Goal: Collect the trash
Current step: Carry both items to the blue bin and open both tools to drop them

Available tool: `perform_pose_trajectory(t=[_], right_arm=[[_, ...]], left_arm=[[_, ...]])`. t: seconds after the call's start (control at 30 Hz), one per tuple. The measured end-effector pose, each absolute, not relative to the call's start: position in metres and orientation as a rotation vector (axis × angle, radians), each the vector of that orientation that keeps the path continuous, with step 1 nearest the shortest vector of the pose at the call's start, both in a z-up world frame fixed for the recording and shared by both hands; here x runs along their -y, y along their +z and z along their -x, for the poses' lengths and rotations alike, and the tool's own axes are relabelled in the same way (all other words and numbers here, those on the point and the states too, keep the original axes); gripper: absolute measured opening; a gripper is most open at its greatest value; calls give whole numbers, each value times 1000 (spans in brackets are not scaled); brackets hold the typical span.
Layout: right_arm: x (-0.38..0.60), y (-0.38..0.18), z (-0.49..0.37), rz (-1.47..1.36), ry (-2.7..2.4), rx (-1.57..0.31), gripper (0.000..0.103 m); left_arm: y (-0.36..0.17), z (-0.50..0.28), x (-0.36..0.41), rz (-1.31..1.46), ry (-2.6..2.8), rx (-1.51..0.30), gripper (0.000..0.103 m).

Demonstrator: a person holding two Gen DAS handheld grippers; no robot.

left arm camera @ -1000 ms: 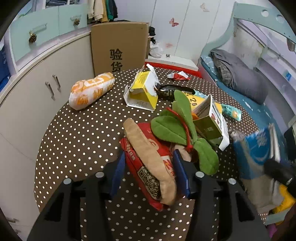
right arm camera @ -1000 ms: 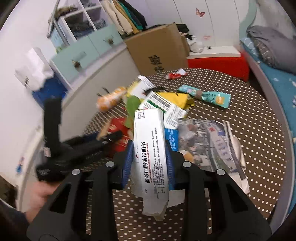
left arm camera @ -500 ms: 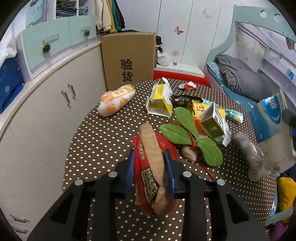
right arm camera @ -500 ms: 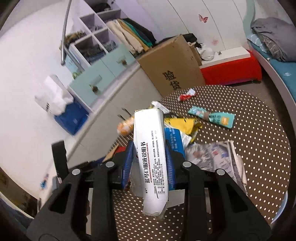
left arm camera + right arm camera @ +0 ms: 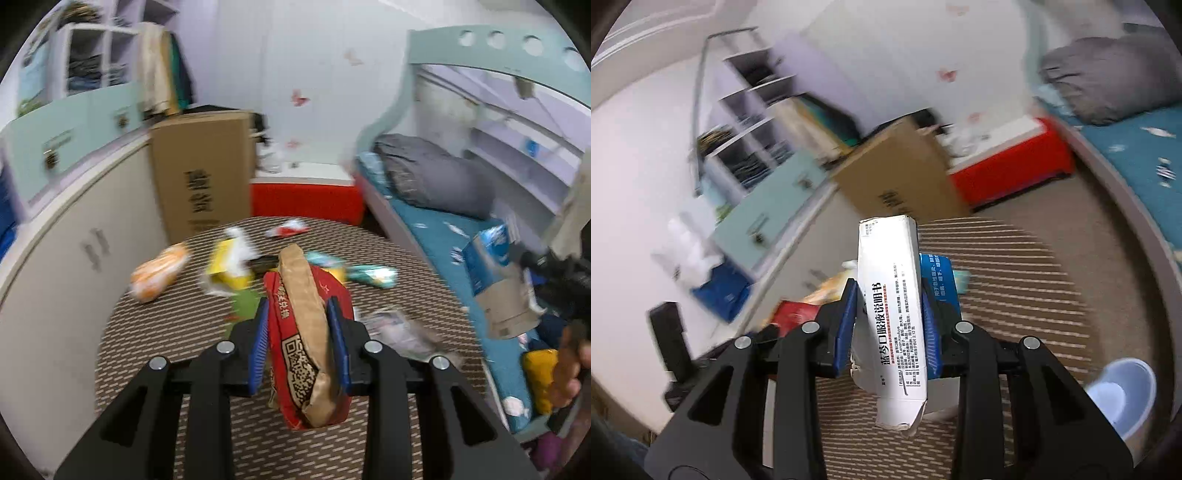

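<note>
Trash in both grippers, lifted clear of dotted table. Left gripper jaws closed narrow on red snack bag, pads squeezing its sides so soft bag not slip. Right gripper jaws clamped on white medicine box (torn lower end hangs free). Pale blue bin low right, likely drop place. More wrappers remain on table.
</note>
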State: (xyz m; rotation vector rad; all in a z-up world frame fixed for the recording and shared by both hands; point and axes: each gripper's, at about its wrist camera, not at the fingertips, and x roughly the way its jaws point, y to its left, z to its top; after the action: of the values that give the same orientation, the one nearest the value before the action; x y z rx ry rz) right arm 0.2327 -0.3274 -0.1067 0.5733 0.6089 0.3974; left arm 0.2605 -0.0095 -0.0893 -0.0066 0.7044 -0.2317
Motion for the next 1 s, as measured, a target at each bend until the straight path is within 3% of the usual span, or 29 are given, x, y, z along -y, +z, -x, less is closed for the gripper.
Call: perform_pose_trajectory(t=[0.4, 0.7, 0.77, 0.8, 1.0], right_arm=[[500, -227, -188, -783, -40, -770, 32], [551, -349, -200, -867, -184, -1001, 34], [559, -373, -201, -888, -207, -1046, 51], [563, -382, -201, -902, -218, -1052, 67], [578, -388, -184, -968, -276, -1025, 75]], left_arm=[[-101, -267, 166, -37, -546, -763, 30], [-129, -259, 248, -106, -663, -852, 30], [-134, -256, 264, -130, -679, -861, 30], [-137, -254, 273, -145, -690, -866, 30], [-165, -256, 322, -223, -740, -925, 30]])
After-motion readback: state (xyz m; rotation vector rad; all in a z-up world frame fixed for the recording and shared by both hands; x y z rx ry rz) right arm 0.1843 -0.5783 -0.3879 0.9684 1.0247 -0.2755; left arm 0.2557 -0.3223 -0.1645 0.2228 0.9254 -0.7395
